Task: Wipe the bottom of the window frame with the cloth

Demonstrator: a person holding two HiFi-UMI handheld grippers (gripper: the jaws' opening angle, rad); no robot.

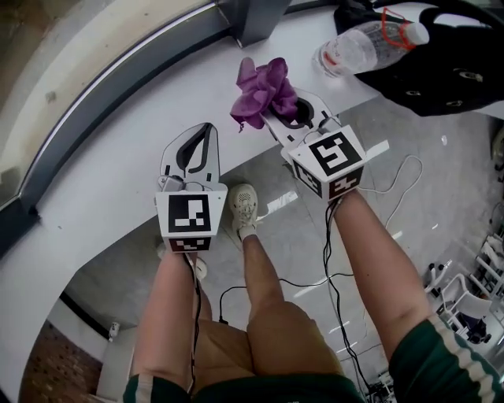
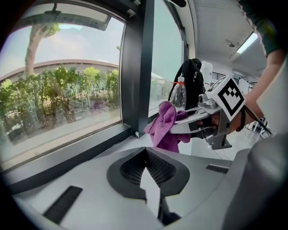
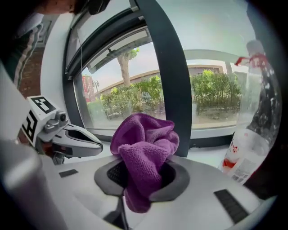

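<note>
Purple cloth [image 1: 264, 90] is bunched and pinched in the right claw [image 1: 287, 110], jaws clamped on its middle, with folds spilling up over the tips and a tail hanging below; the right gripper view shows the same wad [image 3: 144, 152] filling the jaw gap. The cloth sits over the white sill surface [image 1: 102, 197], near the foot of the dark vertical mullion [image 1: 256, 20] at its 12 o'clock. Can't tell if it touches the sill. The bottom window frame [image 1: 118, 86] runs as a dark band from its 11 o'clock down to 8 o'clock, apart from the cloth. Left claw [image 1: 197, 146] is at the cloth's 7 o'clock, over the sill's inner edge, tips closed together with nothing between them, confirmed in the left gripper view [image 2: 146, 152]. Clear water bottle [image 1: 366, 43] with a red label lies at the cloth's 2 o'clock, against a black bag [image 1: 441, 71] at 3 o'clock.
</note>
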